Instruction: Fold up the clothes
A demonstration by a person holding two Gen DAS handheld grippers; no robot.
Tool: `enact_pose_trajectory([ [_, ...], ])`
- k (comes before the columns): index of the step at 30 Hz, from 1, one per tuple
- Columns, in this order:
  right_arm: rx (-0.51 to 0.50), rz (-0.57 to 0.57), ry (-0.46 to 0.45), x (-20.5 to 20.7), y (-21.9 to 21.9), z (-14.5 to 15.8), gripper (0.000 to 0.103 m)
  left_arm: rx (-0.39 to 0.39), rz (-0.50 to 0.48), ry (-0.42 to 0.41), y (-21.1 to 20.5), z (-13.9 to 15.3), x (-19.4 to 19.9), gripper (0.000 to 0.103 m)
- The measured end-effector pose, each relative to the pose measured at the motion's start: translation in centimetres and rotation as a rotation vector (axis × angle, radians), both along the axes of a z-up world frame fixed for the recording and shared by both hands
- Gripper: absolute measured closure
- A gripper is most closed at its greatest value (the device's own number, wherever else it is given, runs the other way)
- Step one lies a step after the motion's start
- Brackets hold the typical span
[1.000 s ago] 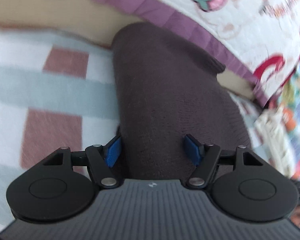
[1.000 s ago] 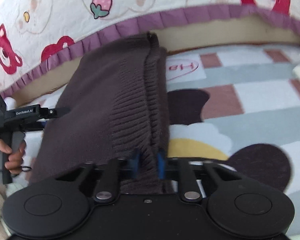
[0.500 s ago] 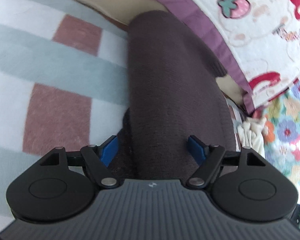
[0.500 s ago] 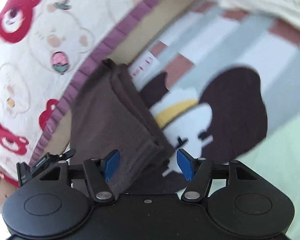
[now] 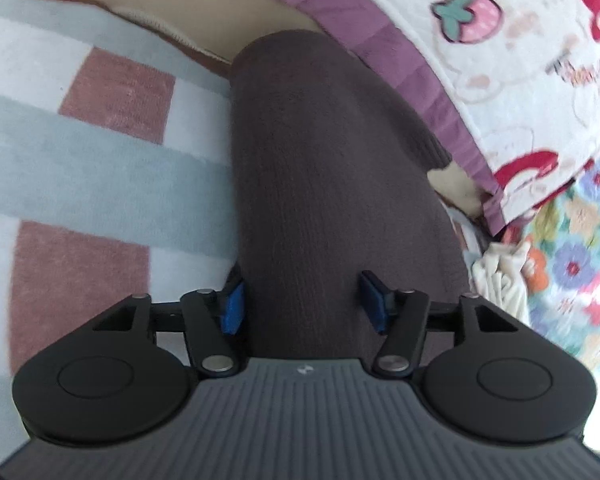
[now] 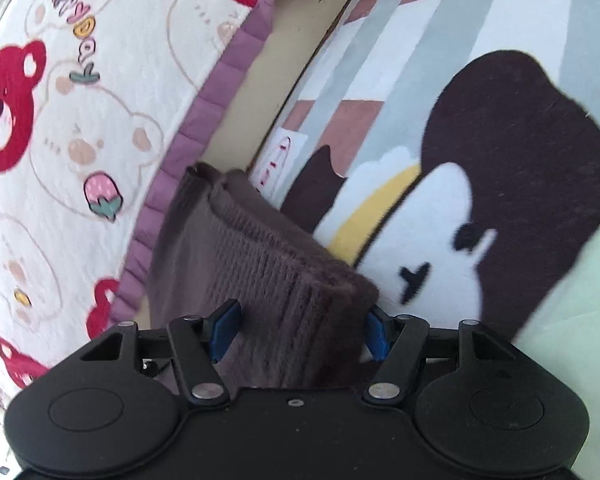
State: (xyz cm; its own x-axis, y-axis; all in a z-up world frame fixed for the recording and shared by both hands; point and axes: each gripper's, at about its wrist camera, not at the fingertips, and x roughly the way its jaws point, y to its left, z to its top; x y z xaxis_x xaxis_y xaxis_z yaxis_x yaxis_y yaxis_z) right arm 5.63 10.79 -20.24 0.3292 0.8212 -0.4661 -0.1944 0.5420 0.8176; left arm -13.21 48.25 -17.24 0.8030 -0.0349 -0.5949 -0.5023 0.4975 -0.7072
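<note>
A dark brown knitted garment [image 5: 324, 160] lies folded in a long thick strip on the checked rug, its far end against the quilt's purple frill. My left gripper [image 5: 304, 306] straddles its near end; the jaws are closing, with the knit between the blue pads [image 5: 233, 306], which do not visibly squeeze it. In the right wrist view the garment's ribbed hem [image 6: 259, 272] lies stacked in layers. My right gripper [image 6: 300, 332] stands open around that hem, both pads beside the cloth.
The rug [image 5: 99, 160] has pink, grey and white checks and a cartoon figure [image 6: 500, 160]. A white quilt [image 6: 79, 120] with red bears and strawberries borders the garment. A floral cloth [image 5: 580, 260] and a cream cloth [image 5: 500, 276] lie at the right.
The right gripper, shut on the ribbed hem a second ago, has opened, rolled and sunk lower. The left gripper has shifted along the garment and its jaws have narrowed a little.
</note>
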Motion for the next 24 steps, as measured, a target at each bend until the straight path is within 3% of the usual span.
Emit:
enact_pose_trajectory([
  [4, -0.041, -0.003, -0.03, 0.3, 1.4, 0.5, 0.033, 0.013, -0.038, -0.005, 0.0, 0.0, 0.7, 0.039],
  [6, -0.047, -0.014, -0.027, 0.3, 2.0, 0.5, 0.033, 0.082, -0.091, 0.05, -0.3, 0.7, 1.7, 0.046],
  [7, -0.05, -0.02, -0.025, 0.4, 2.3, 0.6, 0.037, 0.111, -0.109, 0.071, -0.5, 0.9, 2.1, 0.051],
  [8, -0.065, -0.016, -0.042, 0.3, 2.7, 0.7, 0.056, 0.128, -0.114, 0.079, -0.6, 1.0, 2.2, 0.056],
  [10, -0.105, -0.01, -0.118, -0.5, 3.4, 1.5, 0.06, 0.153, -0.118, 0.088, -0.9, 1.3, 2.2, 0.062],
  [14, -0.143, 0.004, -0.275, -1.8, 3.3, 6.1, 0.065, 0.19, -0.133, 0.091, -1.7, 3.0, 2.1, 0.068],
  [19, -0.199, 0.04, -0.454, -2.0, 1.8, 12.8, 0.067, 0.032, -0.147, 0.014, -4.2, 4.6, 0.7, 0.069],
  [22, -0.248, 0.058, -0.458, -1.6, -1.1, 15.1, 0.067, -0.052, -0.101, 0.07, -8.1, 5.1, 0.7, 0.068],
  [24, -0.316, 0.05, -0.449, -0.9, -3.3, 15.4, 0.067, -0.032, -0.119, 0.113, -11.4, 5.4, 1.6, 0.064],
])
